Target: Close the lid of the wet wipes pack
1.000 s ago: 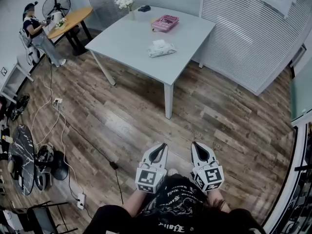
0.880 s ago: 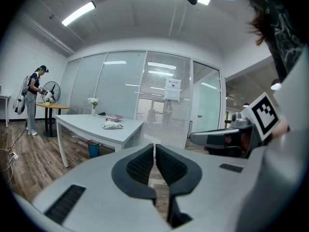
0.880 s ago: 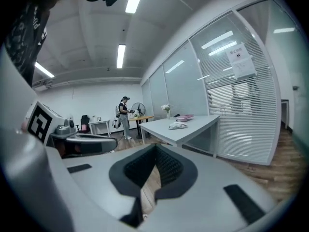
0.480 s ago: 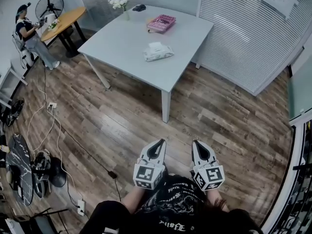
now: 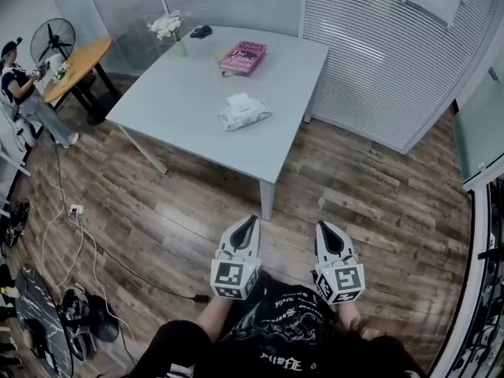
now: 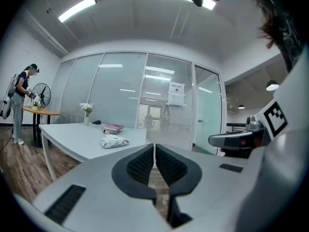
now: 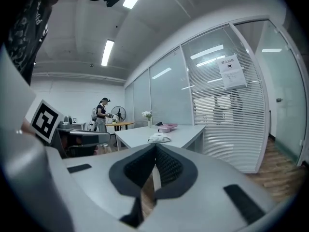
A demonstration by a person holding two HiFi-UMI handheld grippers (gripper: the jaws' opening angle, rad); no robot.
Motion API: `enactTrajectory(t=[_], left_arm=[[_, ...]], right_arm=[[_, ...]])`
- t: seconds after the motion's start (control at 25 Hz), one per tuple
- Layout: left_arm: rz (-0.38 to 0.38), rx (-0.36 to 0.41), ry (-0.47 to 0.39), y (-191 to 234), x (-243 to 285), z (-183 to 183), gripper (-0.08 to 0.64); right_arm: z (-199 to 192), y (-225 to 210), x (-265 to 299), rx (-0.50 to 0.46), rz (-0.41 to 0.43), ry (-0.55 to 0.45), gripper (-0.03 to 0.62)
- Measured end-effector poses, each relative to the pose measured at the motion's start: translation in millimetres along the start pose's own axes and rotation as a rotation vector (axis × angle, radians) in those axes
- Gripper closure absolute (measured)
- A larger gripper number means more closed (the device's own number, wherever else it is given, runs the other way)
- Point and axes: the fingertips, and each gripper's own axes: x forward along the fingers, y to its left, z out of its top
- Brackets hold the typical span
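The wet wipes pack (image 5: pixel 245 111) lies on the pale grey table (image 5: pixel 189 101), its white lid standing up; it also shows small in the left gripper view as the pack (image 6: pixel 115 141) and in the right gripper view as the pack (image 7: pixel 158 138). Both grippers are held close to my body, well short of the table and above the wooden floor. My left gripper (image 5: pixel 248 224) is shut with nothing in it. My right gripper (image 5: pixel 324 229) is shut and empty too. In each gripper view the jaws meet along a thin line.
A pink book (image 5: pixel 243 57), a vase of white flowers (image 5: pixel 168 28) and a small dark object (image 5: pixel 201 31) sit at the table's far side. A person (image 5: pixel 22 85) stands by a round wooden table (image 5: pixel 79 63) and fan (image 5: pixel 49 39) at far left. Cables (image 5: pixel 75 235) trail over the floor.
The table and wipes pack have come closer and shifted lower in the head view as I walked toward them. Both grippers stay shut at my front.
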Motion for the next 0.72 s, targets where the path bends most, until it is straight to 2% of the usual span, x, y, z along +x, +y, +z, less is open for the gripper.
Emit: enactTrajectory(t=[0.32,0.56,0.72], left_arm=[[-0.026,-0.003,-0.004,65.0,30.8,12.3,0.546],[-0.006,-0.012,0.005,99.6,57.7,22.4,0.546],[0.028,-0.027,0.011,118.9,86.2,28.6,0.546]], right_arm=[[1.5,17.6,71.0,0.004,-0.016,0.027,0.594],[7.9,19.9,120.0,-0.001,0.042,0.057,0.594],[10.5,4.6,157.5,0.023,0.080,0.074,0.594]])
